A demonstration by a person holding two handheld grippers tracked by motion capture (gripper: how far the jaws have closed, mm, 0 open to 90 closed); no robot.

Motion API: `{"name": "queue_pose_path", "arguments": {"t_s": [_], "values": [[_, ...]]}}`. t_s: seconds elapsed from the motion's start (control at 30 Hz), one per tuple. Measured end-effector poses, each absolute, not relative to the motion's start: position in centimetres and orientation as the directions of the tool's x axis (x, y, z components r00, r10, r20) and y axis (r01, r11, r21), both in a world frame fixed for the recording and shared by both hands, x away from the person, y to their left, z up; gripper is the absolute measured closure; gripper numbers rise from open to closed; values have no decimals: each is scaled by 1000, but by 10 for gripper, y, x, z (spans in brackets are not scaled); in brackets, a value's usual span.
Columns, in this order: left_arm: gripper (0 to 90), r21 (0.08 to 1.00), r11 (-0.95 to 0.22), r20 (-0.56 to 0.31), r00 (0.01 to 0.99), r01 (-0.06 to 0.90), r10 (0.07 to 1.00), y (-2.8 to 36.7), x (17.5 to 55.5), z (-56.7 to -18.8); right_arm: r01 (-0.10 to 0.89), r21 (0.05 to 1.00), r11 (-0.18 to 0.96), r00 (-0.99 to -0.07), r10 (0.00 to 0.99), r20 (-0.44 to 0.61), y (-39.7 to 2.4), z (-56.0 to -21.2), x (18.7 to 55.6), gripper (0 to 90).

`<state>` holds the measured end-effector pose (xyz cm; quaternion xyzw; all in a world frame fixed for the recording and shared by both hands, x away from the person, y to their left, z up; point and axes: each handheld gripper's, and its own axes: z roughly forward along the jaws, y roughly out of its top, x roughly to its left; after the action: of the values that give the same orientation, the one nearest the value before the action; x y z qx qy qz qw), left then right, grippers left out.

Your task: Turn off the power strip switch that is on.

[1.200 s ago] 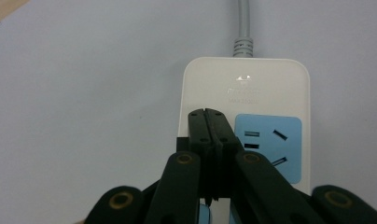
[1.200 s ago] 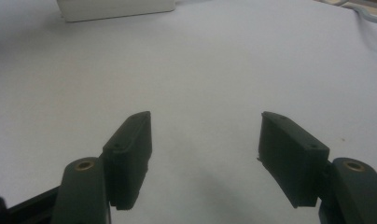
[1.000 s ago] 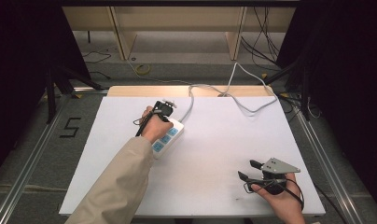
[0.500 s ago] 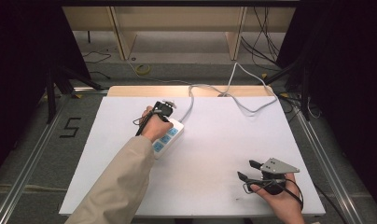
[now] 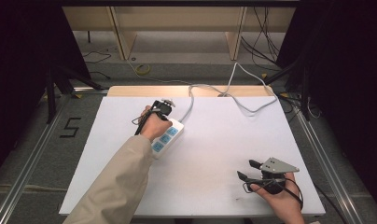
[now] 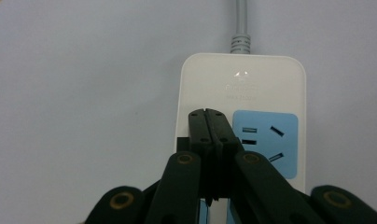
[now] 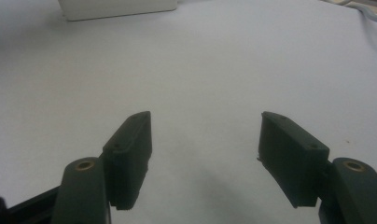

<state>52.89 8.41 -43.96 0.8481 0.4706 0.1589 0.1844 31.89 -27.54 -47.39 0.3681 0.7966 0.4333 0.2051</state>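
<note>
We see a white table [image 5: 214, 186] from above, with a white power strip [image 5: 165, 137] lying a little toward ten o'clock from its middle. The strip's grey cord [image 5: 191, 100] runs off toward twelve o'clock and loops along the far edge.

The left claw [image 5: 164, 108] sits over the far end of the strip, held by a hand in a beige sleeve [image 5: 114, 186]. In the left gripper view, its two black jaws are pressed together with nothing between them, and the tips [image 6: 209, 122] rest at the left edge of the strip [image 6: 242, 84], just beside a blue socket [image 6: 266, 142]. We judge that the closed tips are pressing a switch there, though the switch itself is hidden under the jaws.

The right claw [image 5: 247, 170] rests near five o'clock on the table, well apart from the strip. In the right gripper view its jaws [image 7: 205, 154] are spread wide over bare table, holding nothing.

To do this press well, we would keep the jaws shut so the tips act as one firm point, push straight down rather than sideways so the strip does not slide, and keep clear of the socket holes. The idle right claw could steady the strip's near end if it shifts.
</note>
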Motion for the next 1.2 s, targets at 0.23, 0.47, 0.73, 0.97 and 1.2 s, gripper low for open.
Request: {"name": "queue_pose_path", "arguments": {"t_s": [0.23, 0.47, 0.73, 0.97, 1.2], "values": [[899, 458, -495, 109, 506, 738, 856, 82, 528, -440, 407, 842, 353, -645, 764, -9, -275, -474, 319, 359], [899, 448, -501, 128, 502, 741, 855, 79, 528, -441, 408, 842, 354, -648, 761, -7, -275, -474, 318, 359], [899, 444, -526, 157, 515, 726, 843, 77, 526, -441, 405, 843, 355, -648, 761, -9, -275, -473, 318, 359], [899, 459, -507, 129, 510, 730, 851, 81, 526, -441, 406, 842, 356, -648, 761, -10, -275, -474, 318, 359], [898, 477, -491, 107, 506, 729, 856, 92, 524, -436, 405, 844, 352, -645, 764, -9, -276, -473, 318, 359]]}}
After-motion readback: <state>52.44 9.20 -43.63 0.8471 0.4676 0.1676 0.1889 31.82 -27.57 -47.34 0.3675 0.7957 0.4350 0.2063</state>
